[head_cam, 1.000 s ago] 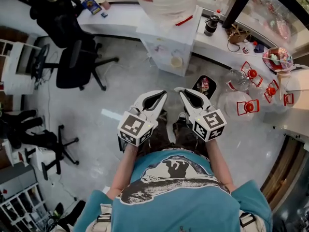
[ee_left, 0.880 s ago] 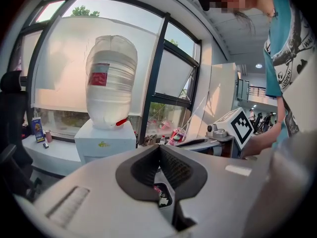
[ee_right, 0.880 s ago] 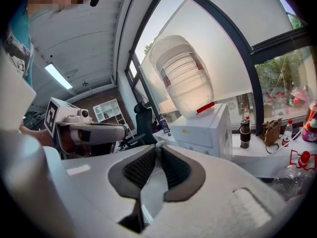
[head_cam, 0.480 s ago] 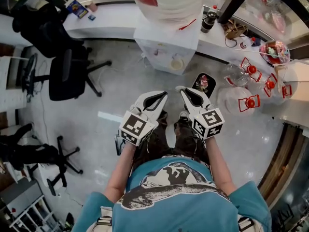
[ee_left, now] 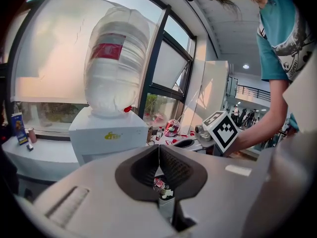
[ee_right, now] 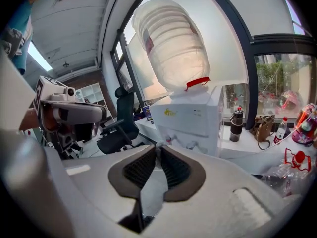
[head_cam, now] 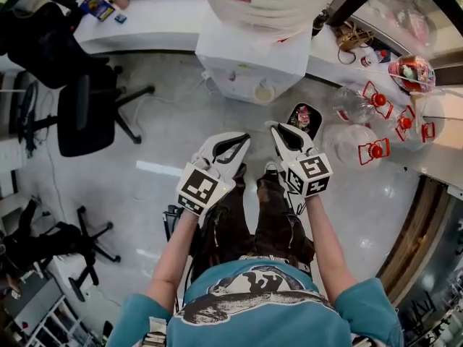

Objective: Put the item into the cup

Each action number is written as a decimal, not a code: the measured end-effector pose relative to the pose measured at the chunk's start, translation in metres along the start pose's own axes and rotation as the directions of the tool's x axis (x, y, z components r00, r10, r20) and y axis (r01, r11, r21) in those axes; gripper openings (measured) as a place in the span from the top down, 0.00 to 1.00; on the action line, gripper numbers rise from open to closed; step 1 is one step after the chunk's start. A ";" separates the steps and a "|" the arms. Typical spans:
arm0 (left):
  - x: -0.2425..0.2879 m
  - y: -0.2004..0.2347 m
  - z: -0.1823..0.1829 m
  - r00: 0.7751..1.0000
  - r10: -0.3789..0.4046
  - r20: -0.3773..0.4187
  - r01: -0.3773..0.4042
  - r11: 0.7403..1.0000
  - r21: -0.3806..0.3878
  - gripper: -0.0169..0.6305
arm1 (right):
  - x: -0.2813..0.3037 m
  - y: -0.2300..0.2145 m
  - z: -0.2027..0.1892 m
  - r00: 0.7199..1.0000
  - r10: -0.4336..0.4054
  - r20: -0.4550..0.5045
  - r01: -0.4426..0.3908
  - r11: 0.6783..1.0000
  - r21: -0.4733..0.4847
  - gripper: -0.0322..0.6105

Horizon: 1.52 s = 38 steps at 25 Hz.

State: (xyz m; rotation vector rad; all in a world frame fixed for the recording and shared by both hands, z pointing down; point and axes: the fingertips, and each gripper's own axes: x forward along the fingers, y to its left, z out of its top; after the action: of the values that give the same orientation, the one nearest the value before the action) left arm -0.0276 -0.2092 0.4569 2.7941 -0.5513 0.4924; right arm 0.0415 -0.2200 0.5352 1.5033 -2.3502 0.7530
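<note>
The person is standing on the open floor and holding both grippers out in front, well short of any bench. The left gripper (head_cam: 244,139) is closed tip to tip with nothing in it, and its own view shows only far background through the slot behind the pads. The right gripper (head_cam: 270,128) is likewise closed and empty.

No item is in hand yet. I cannot tell which item and cup are meant. A small pale cup-like thing (head_cam: 265,92) is sitting at the front of the water dispenser (head_cam: 253,56) straight ahead. A bowl of wrapped things (head_cam: 411,72) and clasp-lidded jars (head_cam: 354,105) are crowding the bench (head_cam: 434,168) at the far right. A black bin (head_cam: 304,118) is lying just beyond the right gripper.

The step in hand looks like the approach. To do it well:
- Close in on the bench first.
- Spread one gripper's jaws before reaching.
- Come down onto a single item clear of the jars and their red clasps.
</note>
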 end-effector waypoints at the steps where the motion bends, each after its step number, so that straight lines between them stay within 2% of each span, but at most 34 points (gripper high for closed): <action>1: 0.002 0.003 -0.003 1.000 0.002 -0.002 -0.002 1.000 0.000 0.97 | 0.006 -0.004 -0.004 1.000 -0.006 -0.008 0.006 1.000 -0.001 0.89; 6: 0.011 0.019 -0.022 0.999 0.036 -0.023 -0.036 0.999 0.020 0.97 | 0.032 -0.026 -0.026 0.998 -0.042 -0.048 0.042 0.999 -0.003 0.89; 18: 0.030 0.053 -0.069 0.997 0.074 -0.028 -0.075 0.996 -0.057 0.97 | 0.103 -0.073 -0.078 0.987 -0.089 -0.134 0.084 0.996 -0.042 0.89; 29: 0.041 0.051 -0.097 0.996 0.039 -0.086 -0.044 0.997 -0.063 0.97 | 0.156 -0.116 -0.102 0.967 -0.171 -0.188 0.155 0.983 -0.096 0.89; 38: 0.043 0.048 -0.107 0.994 0.000 -0.110 -0.006 0.998 -0.057 0.97 | 0.187 -0.136 -0.119 0.946 -0.212 -0.244 0.168 0.967 -0.189 0.89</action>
State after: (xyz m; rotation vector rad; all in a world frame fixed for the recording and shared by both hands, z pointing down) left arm -0.0394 -0.2334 0.5783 2.6934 -0.5373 0.6170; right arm 0.0743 -0.3434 0.7611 1.4372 -1.9877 0.6457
